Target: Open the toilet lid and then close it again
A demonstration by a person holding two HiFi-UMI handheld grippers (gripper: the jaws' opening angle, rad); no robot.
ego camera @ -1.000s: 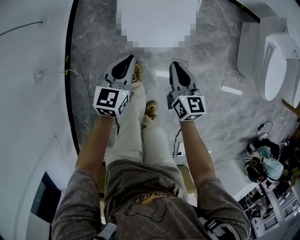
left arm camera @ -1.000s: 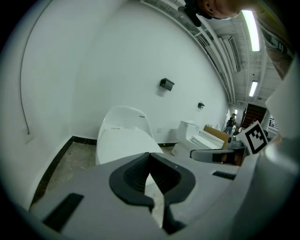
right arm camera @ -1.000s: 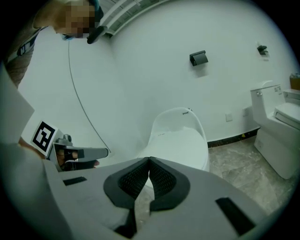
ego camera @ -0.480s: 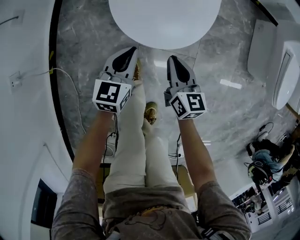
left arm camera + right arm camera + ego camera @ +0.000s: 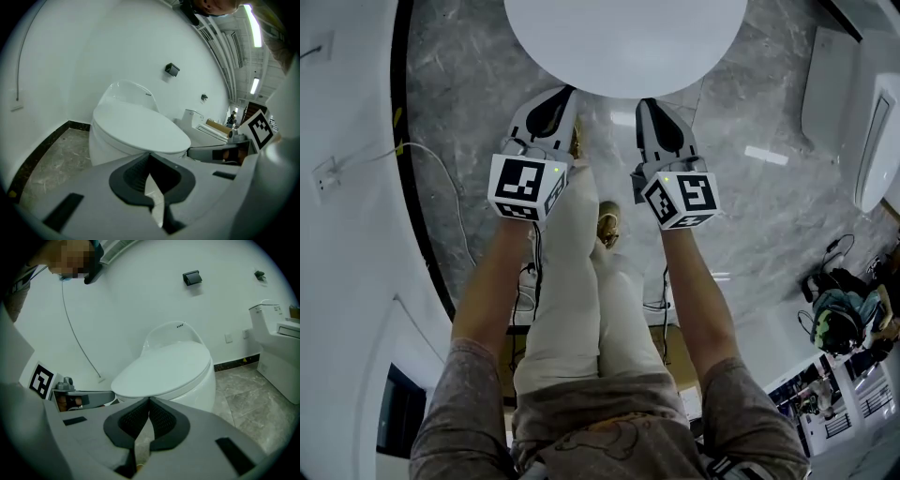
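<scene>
The white toilet has its lid (image 5: 623, 42) down, flat on the bowl; it also fills the middle of the left gripper view as the lid (image 5: 140, 126) and of the right gripper view as the lid (image 5: 164, 369). My left gripper (image 5: 565, 91) is shut and empty, its tip just short of the lid's front rim. My right gripper (image 5: 645, 101) is beside it, also shut with nothing held, equally close to the rim. From their own cameras, the left gripper (image 5: 149, 154) and right gripper (image 5: 150, 400) point at the rim without touching it.
A second white toilet (image 5: 862, 122) stands to the right. A white cable (image 5: 441, 178) trails over the grey marble floor along the black baseboard (image 5: 408, 187) on the left. The person's legs and shoes (image 5: 607, 225) are below the grippers. Bags (image 5: 839, 319) lie at lower right.
The person has stepped nearer the toilet, and both grippers have come up to the lid's front rim. Their jaws stay shut.
</scene>
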